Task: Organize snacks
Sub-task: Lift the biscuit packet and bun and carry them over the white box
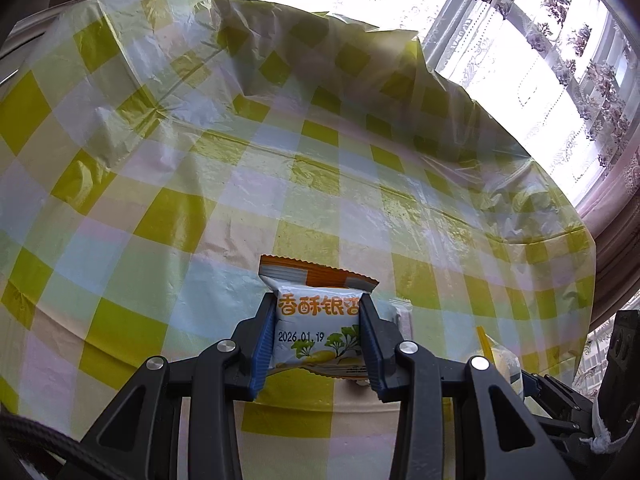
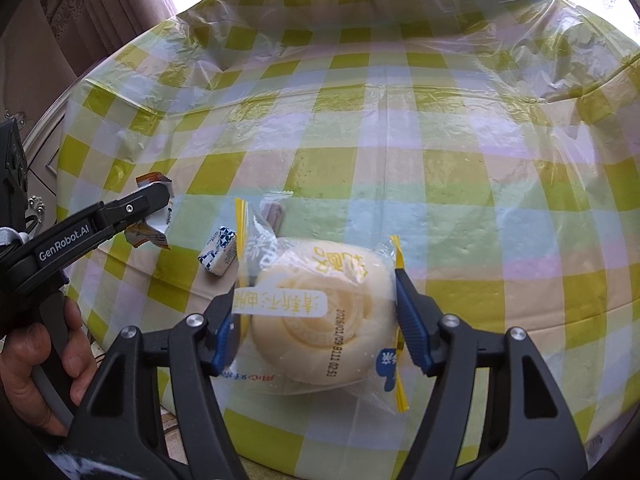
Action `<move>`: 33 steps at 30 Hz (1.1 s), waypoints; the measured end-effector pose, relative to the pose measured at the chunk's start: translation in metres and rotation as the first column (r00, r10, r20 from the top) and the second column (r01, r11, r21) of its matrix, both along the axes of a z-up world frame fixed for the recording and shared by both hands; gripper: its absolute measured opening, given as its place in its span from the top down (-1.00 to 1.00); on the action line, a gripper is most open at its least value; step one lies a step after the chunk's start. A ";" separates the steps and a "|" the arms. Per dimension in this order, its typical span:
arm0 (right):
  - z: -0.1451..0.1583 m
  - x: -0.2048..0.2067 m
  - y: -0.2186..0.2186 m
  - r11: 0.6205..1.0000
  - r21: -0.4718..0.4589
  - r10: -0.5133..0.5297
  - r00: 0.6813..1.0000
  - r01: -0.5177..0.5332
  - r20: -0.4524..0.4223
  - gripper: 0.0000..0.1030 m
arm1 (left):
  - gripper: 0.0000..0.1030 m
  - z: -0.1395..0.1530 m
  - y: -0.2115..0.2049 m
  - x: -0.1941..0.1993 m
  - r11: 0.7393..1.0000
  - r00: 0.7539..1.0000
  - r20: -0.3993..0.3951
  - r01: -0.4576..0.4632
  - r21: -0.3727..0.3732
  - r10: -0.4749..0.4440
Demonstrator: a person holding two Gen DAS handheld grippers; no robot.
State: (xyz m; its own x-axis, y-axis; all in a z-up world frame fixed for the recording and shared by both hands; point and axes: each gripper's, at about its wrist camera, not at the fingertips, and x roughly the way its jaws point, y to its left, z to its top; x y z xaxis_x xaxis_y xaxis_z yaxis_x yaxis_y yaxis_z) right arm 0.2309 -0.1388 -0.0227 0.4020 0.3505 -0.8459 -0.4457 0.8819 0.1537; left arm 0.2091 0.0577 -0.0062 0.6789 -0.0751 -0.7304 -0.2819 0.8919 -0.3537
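- Left gripper [image 1: 318,336] clenched on orange-and-white snack packet [image 1: 318,320], held above checked tablecloth [image 1: 160,200].
- Right gripper [image 2: 316,316] grips round pastry bag [image 2: 320,320], just right of the small blue-patterned candy [image 2: 218,254].
- Step: both snacks in hand, mid-transfer.
- Next: needs a common placing spot; none visible.

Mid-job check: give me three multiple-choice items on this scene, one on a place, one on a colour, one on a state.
1. The small blue-and-white patterned wrapped candy lies:
A. on the checked plastic tablecloth
B. in the right hand-held gripper
C. on a plate

2. The top edge of the white ginkgo-print snack packet is:
A. green
B. orange
C. black

3. The left hand-held gripper is:
A. open
B. shut on the packet
C. out of view

Answers: A, it rests on the cloth beside the clear-wrapped round pale-yellow pastry; B, an orange crimped strip; B, both fingers press its sides.
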 end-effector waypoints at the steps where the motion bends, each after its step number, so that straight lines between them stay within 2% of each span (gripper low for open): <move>1: 0.001 -0.001 -0.003 1.000 0.000 -0.008 1.000 0.008 0.000 -0.36 | 0.22 0.001 -0.003 -0.002 1.000 1.000 0.000 0.006 -0.001 -0.006; 11: 0.013 -0.009 -0.036 0.996 0.032 -0.083 0.997 0.083 0.003 -0.36 | 0.22 0.016 -0.051 -0.009 0.994 0.994 0.008 0.107 0.015 -0.107; 21: 0.023 -0.019 -0.087 0.981 0.090 -0.173 0.985 0.173 -0.007 -0.36 | 0.22 0.024 -0.105 -0.012 0.976 0.977 -0.009 0.215 0.042 -0.215; 26: 0.027 -0.026 -0.122 0.966 0.116 -0.233 0.972 0.233 -0.014 -0.36 | 0.22 0.026 -0.137 -0.010 0.957 0.958 -0.023 0.286 0.050 -0.285; 33: 0.035 -0.041 -0.181 0.936 0.128 -0.329 0.944 0.327 -0.013 -0.36 | 0.22 0.030 -0.193 -0.009 0.910 0.912 -0.039 0.410 0.066 -0.408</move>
State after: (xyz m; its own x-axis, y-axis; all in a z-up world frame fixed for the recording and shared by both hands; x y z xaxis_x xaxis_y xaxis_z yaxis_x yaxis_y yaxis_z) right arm 0.1898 -0.3196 0.0123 0.5195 0.3016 -0.7995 -0.1367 0.9529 0.2706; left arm 0.2001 -0.1348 0.0241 0.5823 -0.2900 -0.7595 0.1054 0.9533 -0.2831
